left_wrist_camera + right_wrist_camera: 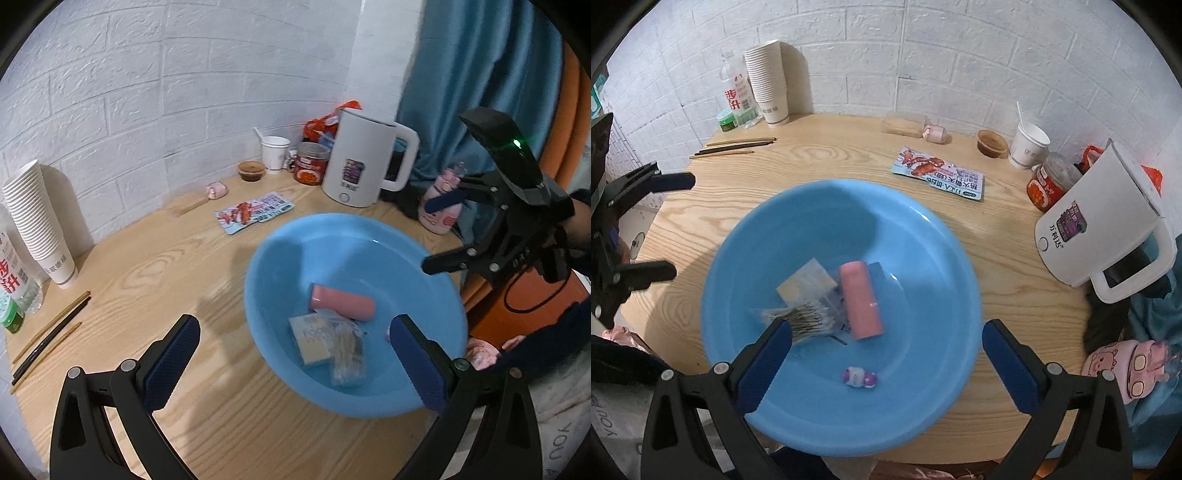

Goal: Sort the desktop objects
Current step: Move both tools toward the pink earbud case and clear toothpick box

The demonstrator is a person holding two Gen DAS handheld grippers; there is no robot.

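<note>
A blue basin [351, 254] [812, 221] sits on the round wooden table [166, 258]. In it lie a pink cylinder [341, 304] [860, 301], a bag of cotton swabs [347, 354] [812, 317], a flat pale pack [308, 339] [805, 282] and a small purple-and-white toy [858, 378]. My right gripper [886, 365] [439, 232] hangs above the basin, open and empty. My left gripper [293, 363] [668, 229] stands open at the basin's left side, with one finger over its rim and nothing between the pads.
A white kettle [364, 162] [1108, 229], a red jar [312, 164], a paper cup [1028, 146] and a sauce tub [991, 144] stand at the back. A snack packet [255, 212] [938, 171], chopsticks [48, 332] and stacked cups [37, 221] lie elsewhere. A pink bottle [1126, 373] stands at the table's edge.
</note>
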